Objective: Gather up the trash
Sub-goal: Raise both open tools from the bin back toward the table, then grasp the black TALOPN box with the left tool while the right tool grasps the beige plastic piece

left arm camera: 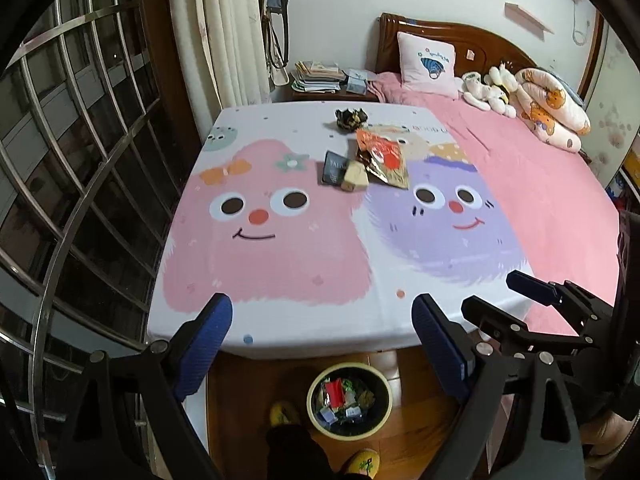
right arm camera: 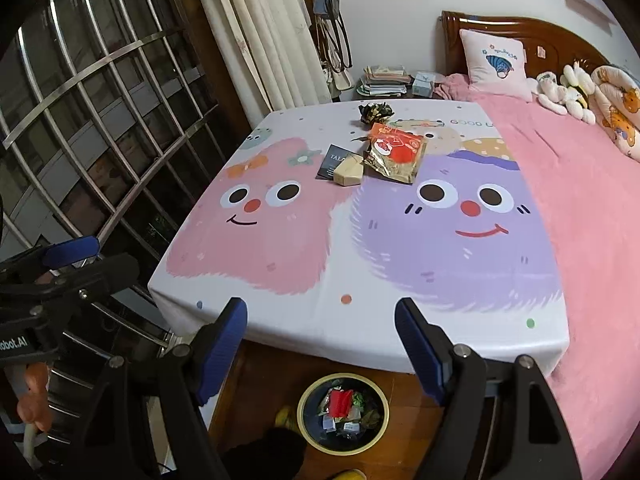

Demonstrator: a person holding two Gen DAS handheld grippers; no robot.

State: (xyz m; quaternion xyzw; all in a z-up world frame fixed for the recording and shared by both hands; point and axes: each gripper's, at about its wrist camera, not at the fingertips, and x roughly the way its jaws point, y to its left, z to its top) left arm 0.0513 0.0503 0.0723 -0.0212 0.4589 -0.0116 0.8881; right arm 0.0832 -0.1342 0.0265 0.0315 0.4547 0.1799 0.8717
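Trash lies at the far middle of the cartoon bed sheet (left arm camera: 280, 264) (right arm camera: 320, 264): an orange and gold snack bag (left arm camera: 384, 160) (right arm camera: 394, 154), a dark card (left arm camera: 333, 168) (right arm camera: 332, 160), a tan block (left arm camera: 355, 178) (right arm camera: 349, 173) and a crumpled dark wrapper (left arm camera: 351, 119) (right arm camera: 374, 112). On the floor at the bed's foot stands a yellow-rimmed bin (left arm camera: 349, 436) (right arm camera: 308, 396) holding several wrappers. My left gripper (left arm camera: 322, 312) hangs open and empty over the bed's near edge. My right gripper (right arm camera: 320, 312) is open and empty too, beside it.
A barred window (left arm camera: 80, 160) runs along the left. Curtains (left arm camera: 224, 32), a nightstand with books (left arm camera: 320, 78), a pillow (left arm camera: 428, 64) and plush toys (left arm camera: 492, 88) sit at the back. A person's yellow slippers (left arm camera: 362, 462) stand by the bin. A pink blanket (left arm camera: 540, 200) covers the bed's right.
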